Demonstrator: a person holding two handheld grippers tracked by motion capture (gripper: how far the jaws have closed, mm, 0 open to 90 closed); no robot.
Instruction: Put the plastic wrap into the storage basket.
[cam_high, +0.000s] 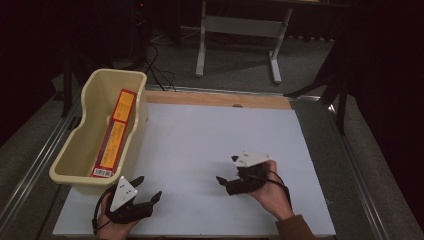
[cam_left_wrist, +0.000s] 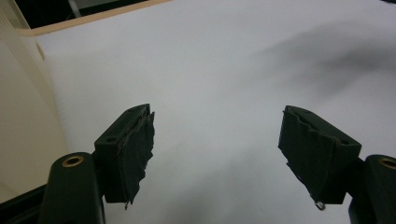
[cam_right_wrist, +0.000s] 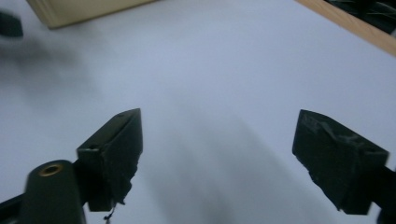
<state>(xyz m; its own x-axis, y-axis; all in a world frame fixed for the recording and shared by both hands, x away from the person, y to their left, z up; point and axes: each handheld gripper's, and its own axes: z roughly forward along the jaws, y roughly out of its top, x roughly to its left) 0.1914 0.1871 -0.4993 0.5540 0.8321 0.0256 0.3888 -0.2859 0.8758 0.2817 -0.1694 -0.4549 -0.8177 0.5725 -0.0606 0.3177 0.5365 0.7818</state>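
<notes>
Left hand-held gripper (cam_high: 148, 188) low at the bench's (cam_high: 210, 140) near edge, jaws spread, empty; cream bin (cam_high: 75, 150) just ahead-left of it holds a red-orange box (cam_high: 114, 135) lying flat. Right hand-held gripper (cam_high: 227, 172) further right, tilted left, jaws apart, nothing held, bare white sheet all round. Left gripper view: wide gap, bin wall (cam_left_wrist: 23, 121) beside left jaw. Right gripper view: blurred, jaws wide over bare sheet, bin corner (cam_right_wrist: 84, 10) far ahead.

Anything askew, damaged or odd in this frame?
Only wear: the black tape on the left gripper pads is torn and frayed at its edges. The red box lies flat inside the cream bin; nothing is spilled.
</notes>
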